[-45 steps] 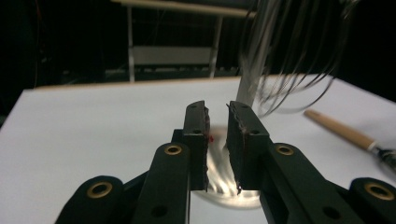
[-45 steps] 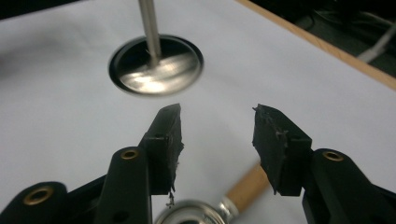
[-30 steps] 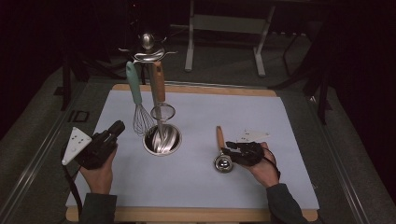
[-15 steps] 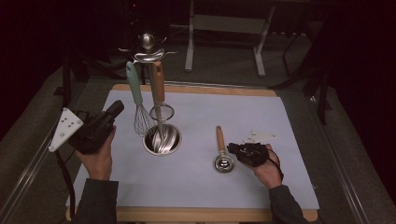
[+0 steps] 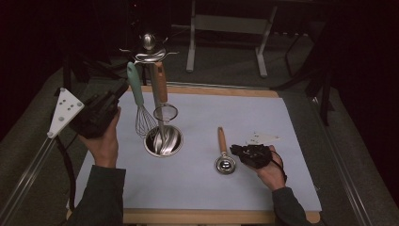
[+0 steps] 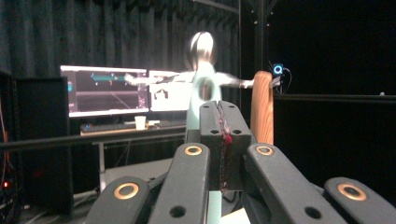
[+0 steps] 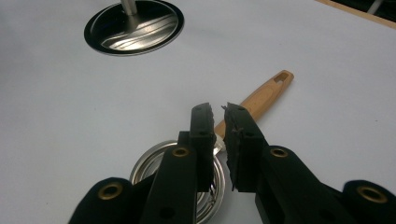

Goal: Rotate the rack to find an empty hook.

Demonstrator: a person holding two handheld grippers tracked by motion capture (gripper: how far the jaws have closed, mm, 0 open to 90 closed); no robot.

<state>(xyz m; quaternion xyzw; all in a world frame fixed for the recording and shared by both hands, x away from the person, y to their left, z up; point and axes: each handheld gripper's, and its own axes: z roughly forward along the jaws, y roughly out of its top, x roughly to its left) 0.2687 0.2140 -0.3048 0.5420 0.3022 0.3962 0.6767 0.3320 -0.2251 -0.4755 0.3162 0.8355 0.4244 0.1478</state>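
A metal scoop [image 5: 225,165] with a wooden handle lies on the pale mat [image 5: 197,188], right of centre. My right gripper [image 5: 233,150] reaches in from the right, low over the scoop's neck. In the right gripper view its jaws [image 7: 218,114] are shut on that thin neck, between the bowl [image 7: 154,168] and the handle [image 7: 261,95]. My left gripper [image 5: 121,88] is raised, shut and empty, its tips just left of the teal whisk handle [image 5: 136,87] hanging on the rack [image 5: 149,42]. In the left gripper view the closed jaws [image 6: 223,119] point at the wooden handle [image 6: 262,107].
The rack's round steel base [image 5: 163,140] stands mid-mat, with a wooden-handled strainer [image 5: 166,113] hanging beside the whisk. A wooden board edge [image 5: 188,216] frames the mat. A metal rail [image 5: 28,174] runs along the left. Lit monitors [image 6: 107,91] glow beyond the table.
My left gripper has lifted off the mat and come up level with the whisk handle. The right hand has stayed by the scoop.
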